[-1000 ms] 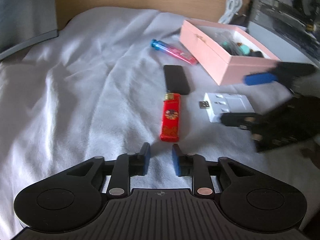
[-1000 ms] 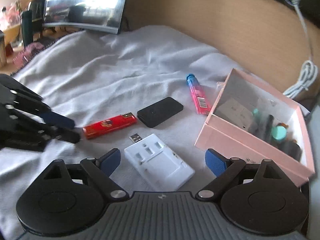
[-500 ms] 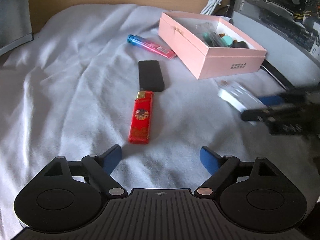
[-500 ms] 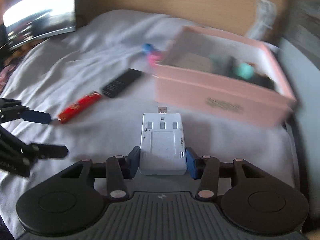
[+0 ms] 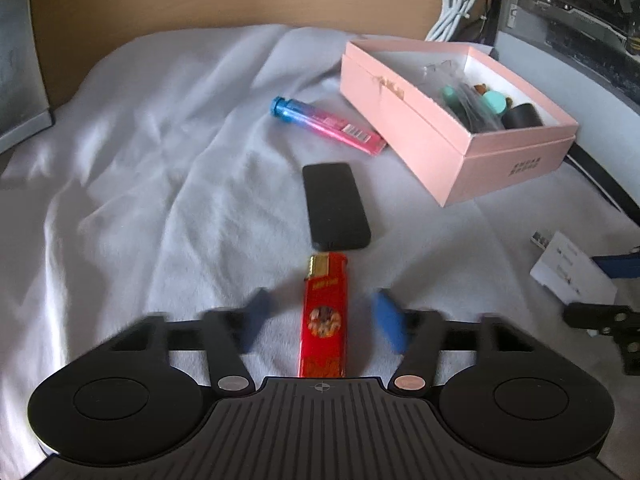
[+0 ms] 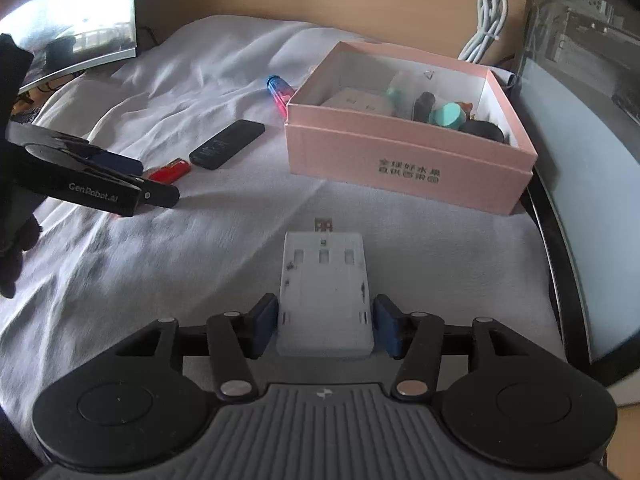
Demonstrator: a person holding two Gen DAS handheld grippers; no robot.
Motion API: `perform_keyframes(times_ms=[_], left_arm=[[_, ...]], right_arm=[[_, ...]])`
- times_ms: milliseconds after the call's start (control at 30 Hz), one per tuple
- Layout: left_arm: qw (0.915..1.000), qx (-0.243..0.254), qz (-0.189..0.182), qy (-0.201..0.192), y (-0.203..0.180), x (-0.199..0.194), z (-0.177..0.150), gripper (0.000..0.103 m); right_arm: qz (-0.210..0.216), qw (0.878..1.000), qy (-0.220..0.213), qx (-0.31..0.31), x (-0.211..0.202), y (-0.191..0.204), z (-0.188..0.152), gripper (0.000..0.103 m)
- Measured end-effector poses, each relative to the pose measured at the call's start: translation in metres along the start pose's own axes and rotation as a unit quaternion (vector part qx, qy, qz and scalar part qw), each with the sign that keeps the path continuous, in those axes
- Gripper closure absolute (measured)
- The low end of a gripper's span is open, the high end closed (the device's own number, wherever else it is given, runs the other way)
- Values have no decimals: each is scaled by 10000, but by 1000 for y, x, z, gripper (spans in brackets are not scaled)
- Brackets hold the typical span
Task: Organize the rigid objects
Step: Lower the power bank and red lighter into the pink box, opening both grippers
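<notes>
The right gripper [image 6: 326,326] squeezes the flat white plastic USB hub [image 6: 325,294], held just in front of the pink cardboard box [image 6: 404,164]; next I think it goes inside; the left gripper [image 5: 322,320] is wide open around the red lighter [image 5: 323,316] on the white cloth [image 5: 160,160], not touching it.

The left gripper [image 5: 322,320] hangs low with jaws apart, while the right gripper [image 6: 326,326] is clamped, held level.
</notes>
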State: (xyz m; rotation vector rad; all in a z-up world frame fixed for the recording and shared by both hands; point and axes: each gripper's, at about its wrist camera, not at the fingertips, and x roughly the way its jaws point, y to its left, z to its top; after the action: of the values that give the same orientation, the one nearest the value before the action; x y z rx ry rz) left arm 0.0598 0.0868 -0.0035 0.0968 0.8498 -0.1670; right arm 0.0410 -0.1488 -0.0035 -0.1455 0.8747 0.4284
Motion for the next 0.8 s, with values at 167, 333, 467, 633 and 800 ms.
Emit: perform_keyframes(times_ms=[167,333,467,633,800], left_arm=[[9999,-11,-71,-72,-4,-10,-11,76],[9985,145,-536,20,-19,-27,-25,77],[9953,316,-906,104,-38,-46,-30,77],[9909,27,-1315,-275,-42,-70,-4,77],[9815,-153,-1569,-1083,-42,-83,66,77]], right_arm=[[86,10000,-32,-37,9,2,7,46],[281,9994,81,-209,5,6,9,56],[347,9983,-23,-474,-25,8,6,56],[123,9977,-521,-421,-69,-4,22,56],[-322,9905,-1291,-339,-97,-23,70,56]])
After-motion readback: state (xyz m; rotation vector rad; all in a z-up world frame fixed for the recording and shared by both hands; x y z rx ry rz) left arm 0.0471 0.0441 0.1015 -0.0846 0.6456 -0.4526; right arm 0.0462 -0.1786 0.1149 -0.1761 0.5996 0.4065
